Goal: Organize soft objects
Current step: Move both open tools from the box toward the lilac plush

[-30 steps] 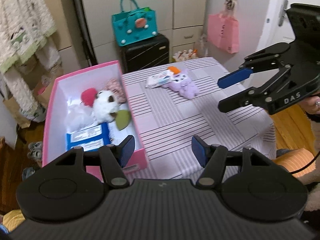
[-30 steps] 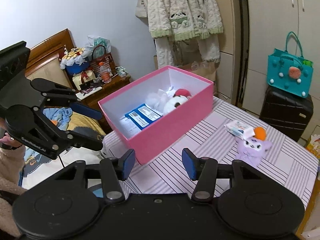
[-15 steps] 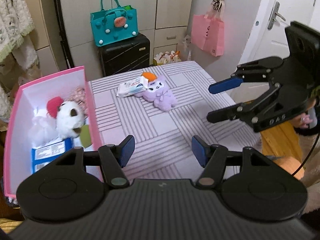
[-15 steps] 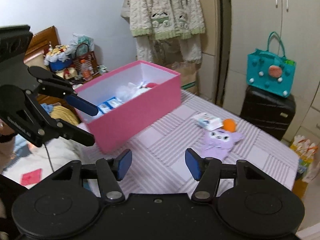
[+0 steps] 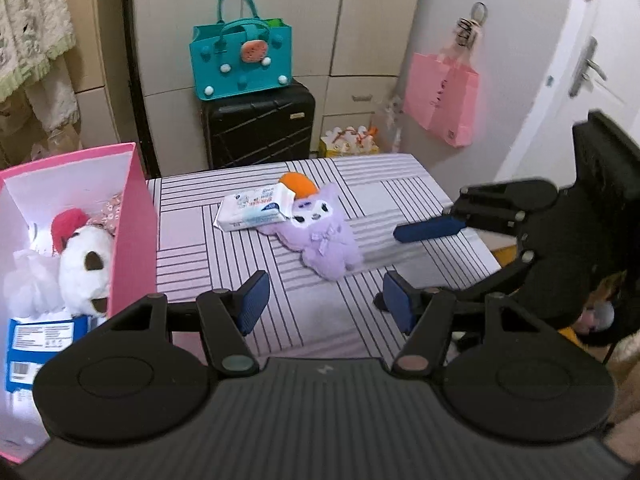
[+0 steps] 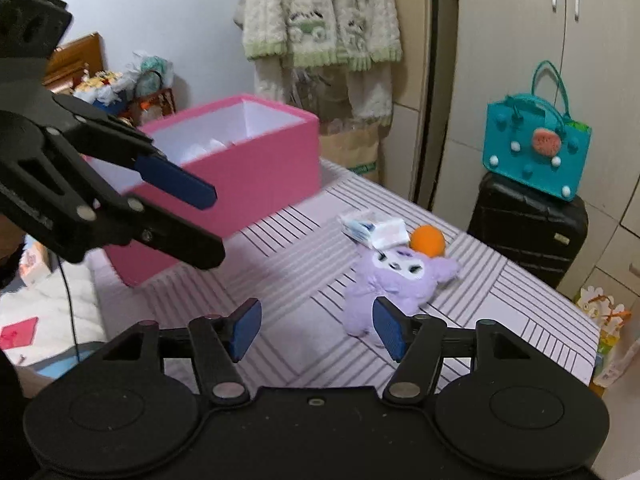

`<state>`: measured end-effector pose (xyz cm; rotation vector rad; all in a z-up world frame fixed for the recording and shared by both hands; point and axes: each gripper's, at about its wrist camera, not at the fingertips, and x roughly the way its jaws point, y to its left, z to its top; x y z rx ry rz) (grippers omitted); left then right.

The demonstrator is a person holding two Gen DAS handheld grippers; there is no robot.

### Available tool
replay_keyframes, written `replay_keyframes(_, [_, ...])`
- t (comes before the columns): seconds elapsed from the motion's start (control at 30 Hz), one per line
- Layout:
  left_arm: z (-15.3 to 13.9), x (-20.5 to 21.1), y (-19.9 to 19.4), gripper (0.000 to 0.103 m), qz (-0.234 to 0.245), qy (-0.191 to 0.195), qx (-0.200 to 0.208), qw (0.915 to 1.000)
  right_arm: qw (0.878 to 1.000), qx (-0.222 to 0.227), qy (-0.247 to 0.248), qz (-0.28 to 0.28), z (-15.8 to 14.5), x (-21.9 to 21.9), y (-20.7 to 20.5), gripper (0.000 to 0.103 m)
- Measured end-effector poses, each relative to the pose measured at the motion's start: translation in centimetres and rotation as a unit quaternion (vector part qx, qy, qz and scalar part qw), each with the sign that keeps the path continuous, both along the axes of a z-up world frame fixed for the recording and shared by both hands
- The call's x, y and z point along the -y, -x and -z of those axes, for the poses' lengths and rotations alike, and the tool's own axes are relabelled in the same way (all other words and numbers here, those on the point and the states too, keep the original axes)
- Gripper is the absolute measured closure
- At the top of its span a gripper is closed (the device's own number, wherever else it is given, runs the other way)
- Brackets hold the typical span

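We had moved both grippers, left gripper (image 5: 324, 304) and right gripper (image 6: 316, 328), down toward the purple plush toy (image 5: 324, 240) on the table (image 5: 192, 248); the right fingers had just been opening with nothing between them, and the left fingers stood half open and empty, so we judged a grab came next.

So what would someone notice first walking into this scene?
Probably the purple plush toy lying mid-table on the striped cloth, an orange ball and a wipes pack at its head. Next, the bright pink box at the table's far end, already holding soft toys, with both open tongs hovering, empty, near the plush.
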<state>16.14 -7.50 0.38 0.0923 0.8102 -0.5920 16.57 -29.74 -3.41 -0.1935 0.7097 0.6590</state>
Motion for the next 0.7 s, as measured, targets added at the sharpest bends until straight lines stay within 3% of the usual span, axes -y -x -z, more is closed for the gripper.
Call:
replay_keyframes(0.17, [1.8, 1.3, -2.2, 0.041, -0.031, 0.017, -0.011, 0.9993, 0.999, 0.020, 0.017, 0.021, 2.5, 0.0, -1.5, 0.028])
replay_keyframes(0.37, [4.3, 3.2, -3.9, 0.041, -0.053, 0.021, -0.006, 0.9983, 0.998, 0.041, -0.008, 0.038, 4.2, 0.6, -2.8, 0.021])
replay_keyframes(0.5, [6.3, 4.0, -5.5, 0.041, -0.062, 0.047, -0.029, 0.9966, 0.997, 0.062, 0.002, 0.041, 5.4, 0.2, -3.7, 0.019])
replay_keyframes(0.7, [8.7, 4.5, -7.4, 0.041, -0.096, 0.054, -0.029, 0.9935, 0.998, 0.021, -0.009, 0.056, 6.9, 0.2, -5.8, 0.019])
